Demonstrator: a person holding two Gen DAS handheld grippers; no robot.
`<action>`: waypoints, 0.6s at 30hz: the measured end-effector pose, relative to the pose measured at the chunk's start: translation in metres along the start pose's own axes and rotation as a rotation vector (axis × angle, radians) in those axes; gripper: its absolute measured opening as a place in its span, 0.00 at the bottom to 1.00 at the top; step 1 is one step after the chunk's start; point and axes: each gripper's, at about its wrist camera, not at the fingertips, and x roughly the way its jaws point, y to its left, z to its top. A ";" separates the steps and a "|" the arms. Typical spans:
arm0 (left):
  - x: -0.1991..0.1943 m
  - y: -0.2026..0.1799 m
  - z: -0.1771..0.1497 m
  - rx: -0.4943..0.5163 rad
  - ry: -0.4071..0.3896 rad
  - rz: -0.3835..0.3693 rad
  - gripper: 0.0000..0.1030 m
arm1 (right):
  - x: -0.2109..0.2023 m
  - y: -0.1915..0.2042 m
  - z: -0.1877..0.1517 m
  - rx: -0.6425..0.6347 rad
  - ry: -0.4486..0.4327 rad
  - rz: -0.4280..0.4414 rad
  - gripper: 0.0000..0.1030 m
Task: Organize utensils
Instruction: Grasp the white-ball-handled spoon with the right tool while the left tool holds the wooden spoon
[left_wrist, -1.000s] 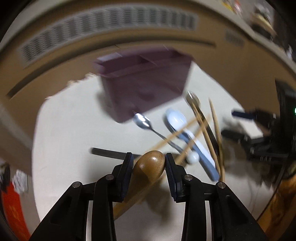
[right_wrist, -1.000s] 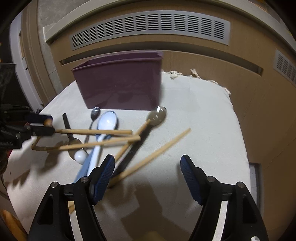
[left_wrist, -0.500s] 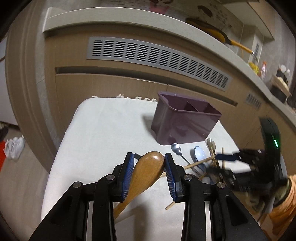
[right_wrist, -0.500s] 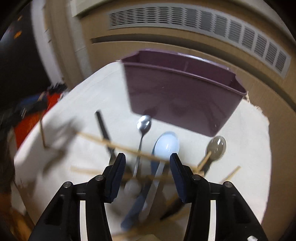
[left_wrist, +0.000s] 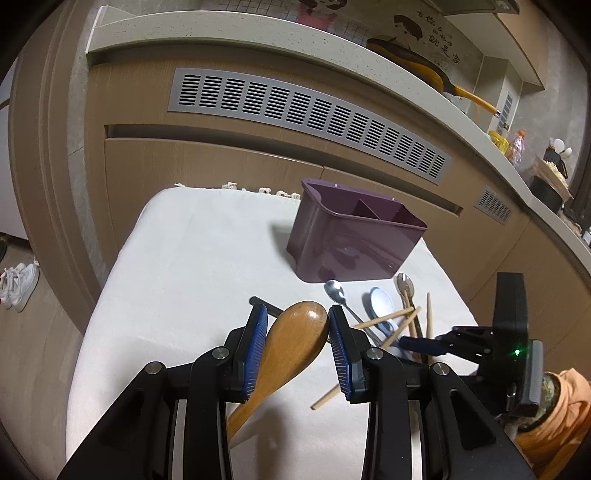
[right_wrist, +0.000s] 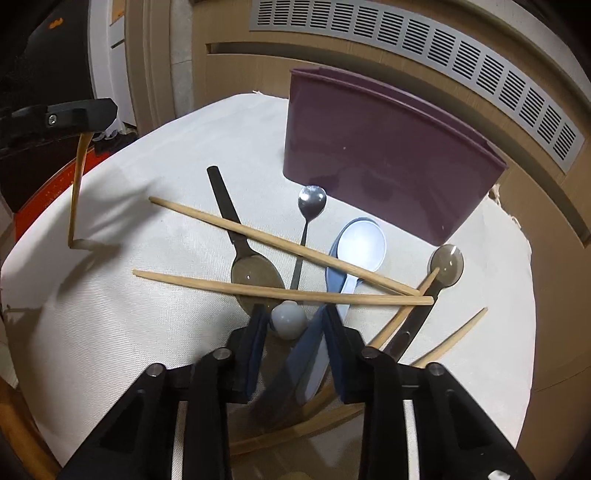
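Note:
My left gripper (left_wrist: 295, 314) is shut on the bowl of a wooden spoon (left_wrist: 295, 343), held above the white cloth; in the right wrist view its handle (right_wrist: 75, 192) hangs down at the far left. A purple divided holder (left_wrist: 351, 247) stands at the back of the table. In front of it lie a metal spoon (right_wrist: 312, 201), a blue-and-white spoon (right_wrist: 360, 245), two black-handled spoons (right_wrist: 255, 273) and several chopsticks (right_wrist: 258, 236) crossed over them. My right gripper (right_wrist: 293, 317) is down in this pile, its jaws closing on the blue spoon's handle, with a small white ball (right_wrist: 288, 319) at its tips.
A white cloth (left_wrist: 192, 258) covers the small table, whose edges drop off on the left and right. Brown cabinets with a grey vent grille (left_wrist: 306, 118) stand close behind. White shoes (left_wrist: 18, 284) lie on the floor at left. An orange sleeve (left_wrist: 565, 406) is at lower right.
The right gripper moved left over the pile and down, and its jaws narrowed from wide apart to tight around the blue spoon's handle. The left gripper rolled and drew back with the wooden spoon.

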 end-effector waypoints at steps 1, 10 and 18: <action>-0.001 -0.003 0.000 0.001 0.001 0.003 0.34 | 0.000 0.000 0.000 -0.004 -0.001 0.008 0.19; -0.037 -0.045 -0.005 0.058 -0.032 0.000 0.34 | -0.074 -0.010 -0.009 0.024 -0.132 0.004 0.18; -0.069 -0.091 -0.010 0.117 -0.085 -0.023 0.34 | -0.145 -0.023 -0.020 0.082 -0.259 -0.011 0.17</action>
